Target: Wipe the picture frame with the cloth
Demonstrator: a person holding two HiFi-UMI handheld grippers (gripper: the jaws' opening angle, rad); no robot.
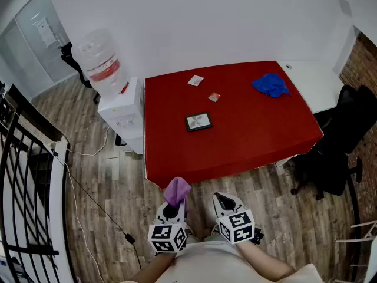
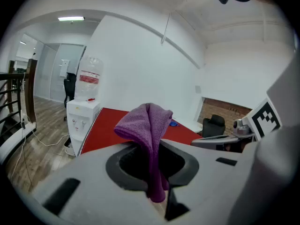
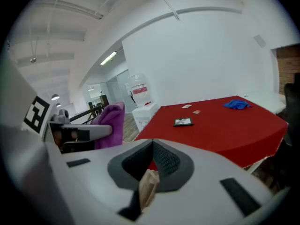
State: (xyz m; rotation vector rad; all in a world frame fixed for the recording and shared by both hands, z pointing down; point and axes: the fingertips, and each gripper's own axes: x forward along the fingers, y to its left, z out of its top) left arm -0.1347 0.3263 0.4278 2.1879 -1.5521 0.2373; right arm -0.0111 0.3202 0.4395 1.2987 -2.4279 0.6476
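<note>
A small dark picture frame (image 1: 198, 121) lies flat near the middle of the red table (image 1: 259, 134); the right gripper view shows the frame (image 3: 183, 122) far ahead. My left gripper (image 1: 175, 206) hangs over the floor in front of the table's near edge, shut on a purple cloth (image 1: 177, 189) that sticks up from its jaws. In the left gripper view the purple cloth (image 2: 147, 125) drapes between the jaws. My right gripper (image 1: 222, 200) is beside it, shut and holding nothing. Both are well short of the frame.
A blue cloth (image 1: 271, 85) lies at the table's far right, with two small cards (image 1: 196, 80) at the back. A water dispenser (image 1: 112, 93) stands left of the table, a black chair (image 1: 336, 152) right, and a black railing (image 1: 23, 175) far left.
</note>
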